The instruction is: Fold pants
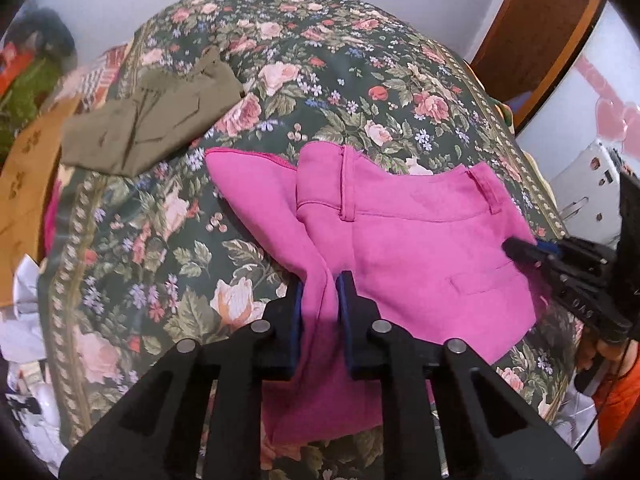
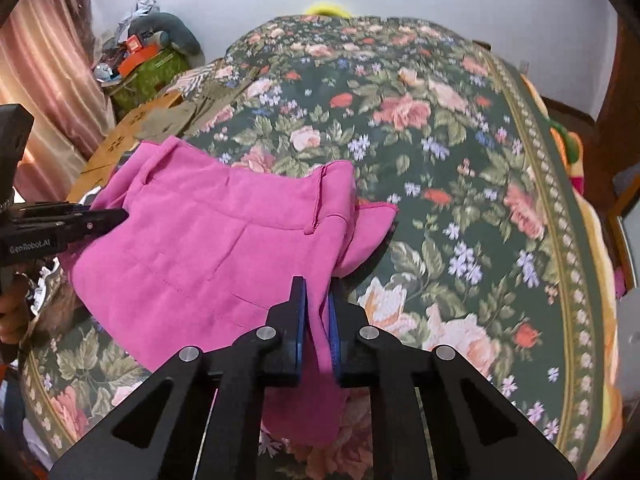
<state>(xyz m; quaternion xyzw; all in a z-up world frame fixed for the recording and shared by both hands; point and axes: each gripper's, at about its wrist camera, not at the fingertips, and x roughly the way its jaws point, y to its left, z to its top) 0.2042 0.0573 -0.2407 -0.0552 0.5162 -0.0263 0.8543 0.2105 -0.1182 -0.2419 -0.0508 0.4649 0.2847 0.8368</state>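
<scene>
Both pairs of fingers were clenched on pink cloth. From its own camera, the left gripper [image 1: 320, 300] pinched a bunched ridge of the pink pants [image 1: 420, 248] at six o'clock, blue pads pressed against the fabric on either side. The right gripper [image 2: 318, 304] did the same in its own view, clamped on a narrow fold at six o'clock; in the left view it reached in from three o'clock to the pants' side edge.

The pants lay on the floral bedspread [image 1: 320, 60], waistband and belt loops toward twelve o'clock, a welt pocket facing up, with one flap of cloth spilling toward nine o'clock in the left view. A folded olive garment [image 1: 152, 120] sat well apart at ten o'clock.

Judging by how it draped and gathered between the pads, the fabric was light, soft and limp, not slippery. It would likely sag and crease wherever unsupported, so each fold would probably need two matched holds. The stitched waistband and side seams looked the firmest places to grip, since they would keep an edge straight.
</scene>
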